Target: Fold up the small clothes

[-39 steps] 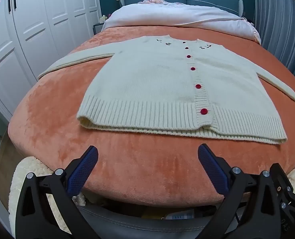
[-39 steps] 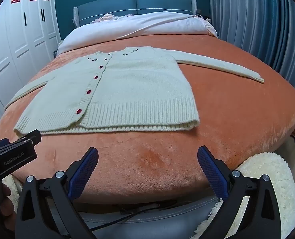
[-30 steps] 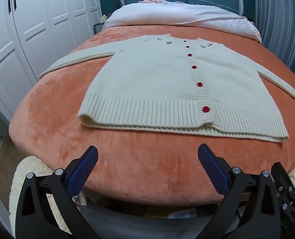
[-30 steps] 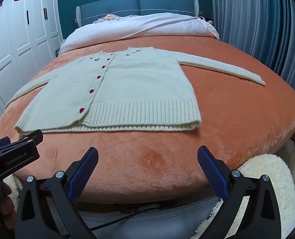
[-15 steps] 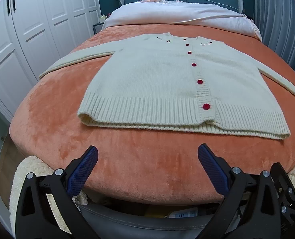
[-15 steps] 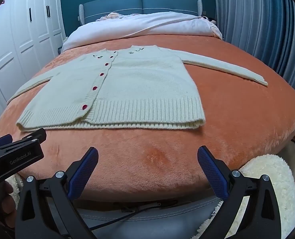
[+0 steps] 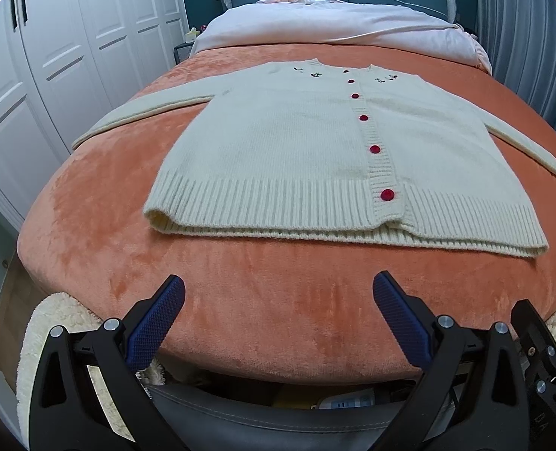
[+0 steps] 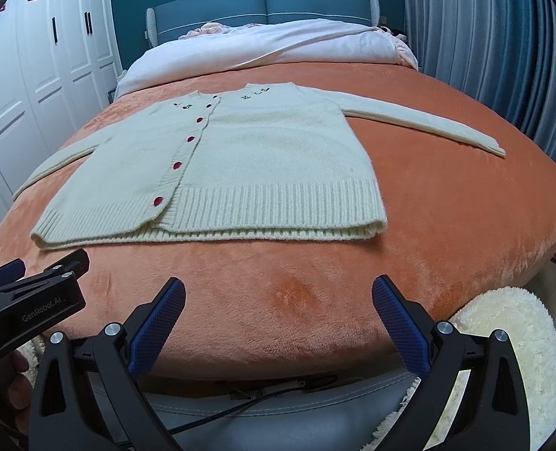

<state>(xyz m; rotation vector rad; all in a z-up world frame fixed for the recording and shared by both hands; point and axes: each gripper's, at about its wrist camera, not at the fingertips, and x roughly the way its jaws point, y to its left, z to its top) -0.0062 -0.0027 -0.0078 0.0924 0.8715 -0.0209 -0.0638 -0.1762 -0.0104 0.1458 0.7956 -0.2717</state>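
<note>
A cream knitted cardigan (image 7: 296, 150) with red buttons lies flat, front up, on the orange blanket (image 7: 240, 293), both sleeves spread out sideways; it also shows in the right wrist view (image 8: 262, 158). My left gripper (image 7: 278, 300) is open and empty, hovering at the bed's foot edge short of the cardigan's ribbed hem. My right gripper (image 8: 278, 300) is open and empty, also short of the hem, below its right half. The left gripper's body shows at the left of the right wrist view (image 8: 26, 300).
The orange blanket (image 8: 465, 206) covers the bed; a white duvet (image 7: 334, 26) is bunched at the blue headboard. White wardrobes (image 7: 52, 56) stand left, grey curtains (image 8: 503, 37) right. Fluffy cream rugs (image 8: 503, 327) lie on the floor by the bed's foot.
Both grippers have drifted slightly forward and up toward the bed; the cardigan sits a little higher in both views. Both grippers stay open and the cardigan has not moved.
</note>
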